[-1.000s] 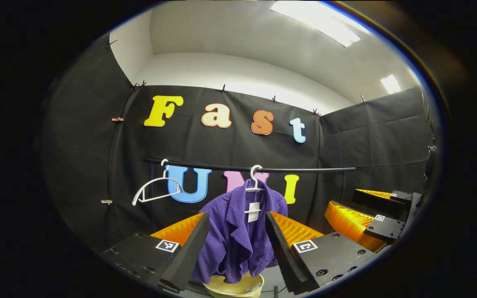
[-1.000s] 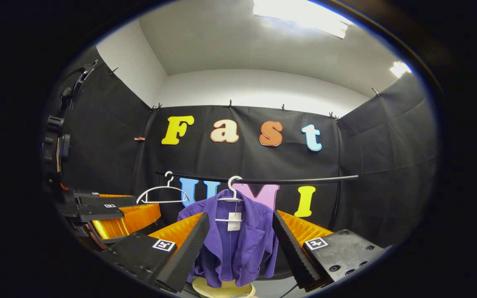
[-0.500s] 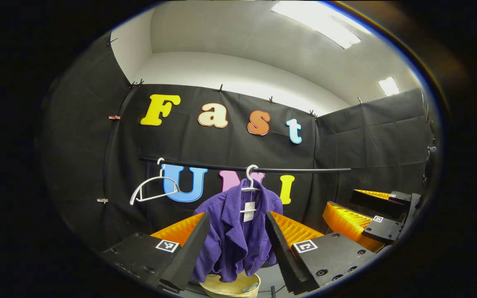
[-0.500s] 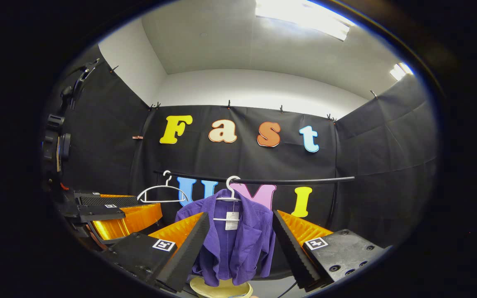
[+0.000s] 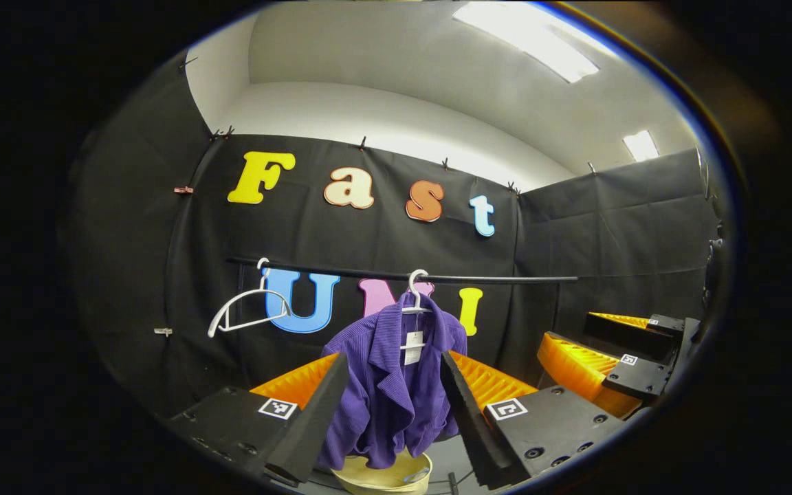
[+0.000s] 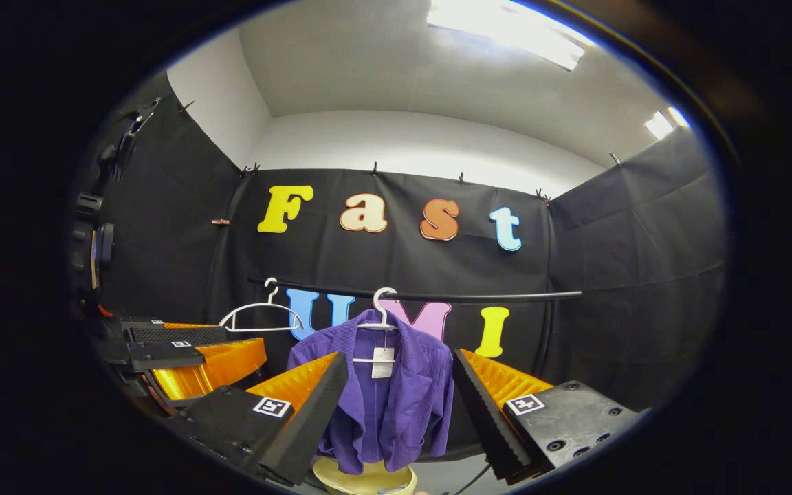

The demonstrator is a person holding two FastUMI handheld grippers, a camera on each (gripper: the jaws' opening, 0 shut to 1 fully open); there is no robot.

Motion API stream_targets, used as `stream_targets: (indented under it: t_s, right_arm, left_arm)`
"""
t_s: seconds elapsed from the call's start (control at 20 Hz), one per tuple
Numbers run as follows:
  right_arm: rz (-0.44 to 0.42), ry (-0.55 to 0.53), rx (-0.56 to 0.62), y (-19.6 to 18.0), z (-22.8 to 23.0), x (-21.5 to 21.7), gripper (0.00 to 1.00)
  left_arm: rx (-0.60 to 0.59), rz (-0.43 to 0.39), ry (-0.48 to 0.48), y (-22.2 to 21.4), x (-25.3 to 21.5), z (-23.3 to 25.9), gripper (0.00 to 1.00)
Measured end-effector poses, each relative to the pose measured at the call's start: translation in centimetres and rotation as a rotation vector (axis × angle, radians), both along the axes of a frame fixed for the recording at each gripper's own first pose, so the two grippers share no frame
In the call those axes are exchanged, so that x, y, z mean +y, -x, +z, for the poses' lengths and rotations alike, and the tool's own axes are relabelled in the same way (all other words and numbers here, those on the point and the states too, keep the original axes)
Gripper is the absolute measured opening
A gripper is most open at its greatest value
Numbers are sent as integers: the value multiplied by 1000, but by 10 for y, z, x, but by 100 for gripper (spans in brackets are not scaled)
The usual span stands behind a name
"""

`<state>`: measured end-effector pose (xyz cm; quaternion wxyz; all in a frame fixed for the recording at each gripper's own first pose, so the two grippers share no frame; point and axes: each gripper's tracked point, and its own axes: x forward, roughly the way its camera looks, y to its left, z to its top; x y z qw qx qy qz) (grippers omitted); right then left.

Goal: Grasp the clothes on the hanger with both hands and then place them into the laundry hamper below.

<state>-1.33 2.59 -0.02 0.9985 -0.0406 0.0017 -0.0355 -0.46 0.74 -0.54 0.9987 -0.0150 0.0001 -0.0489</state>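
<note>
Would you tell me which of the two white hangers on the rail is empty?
The hanger toward the rail's left end is bare; the other hanger carries the purple jacket.

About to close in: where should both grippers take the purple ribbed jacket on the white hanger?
Probably the shoulders of the purple ribbed jacket, one gripper each side, approaching from the front. It hangs open, facing the grippers, draped over the white hanger, directly above the cream laundry hamper.

Both gripper views side by side, facing the distant rail (image 5: 403,278), sharing the purple jacket (image 6: 386,392).
</note>
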Motion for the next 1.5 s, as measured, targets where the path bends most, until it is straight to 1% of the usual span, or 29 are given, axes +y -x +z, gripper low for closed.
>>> stream_targets:
  t_s: [0.2,0.4,0.45,0.5,0.55,0.6,0.75,1.0,1.15,1.3,1.5]
  right_arm:
    - [-29,7,5,5,-4,10,97]
    - [-34,20,22,2,-14,14,97]
    - [-32,13,22,-2,-15,13,97]
    - [-30,6,22,-7,-17,11,95]
    - [-30,1,21,-14,-19,7,95]
    - [-31,-4,18,-21,-22,2,97]
    - [-10,-21,22,-51,-36,-10,97]
    - [95,-57,29,-121,-63,-29,97]
    - [171,-107,74,-160,-94,-37,97]
    - [219,-133,129,-189,-127,-48,97]
    - [275,-127,162,-215,-162,-51,97]
  left_arm:
    - [10,-42,14,6,4,-6,84]
    - [21,-67,21,5,5,-12,85]
    - [18,-72,23,2,3,-12,85]
    - [18,-75,26,-1,1,-13,85]
    - [18,-78,29,-6,-1,-14,85]
    - [20,-82,30,-11,-4,-17,85]
    - [31,-73,39,-36,-10,-30,85]
    - [43,6,73,-96,-21,-58,85]
    - [63,69,77,-129,-28,-80,84]
    - [89,148,92,-153,-25,-106,84]
    - [107,239,119,-175,-13,-126,83]
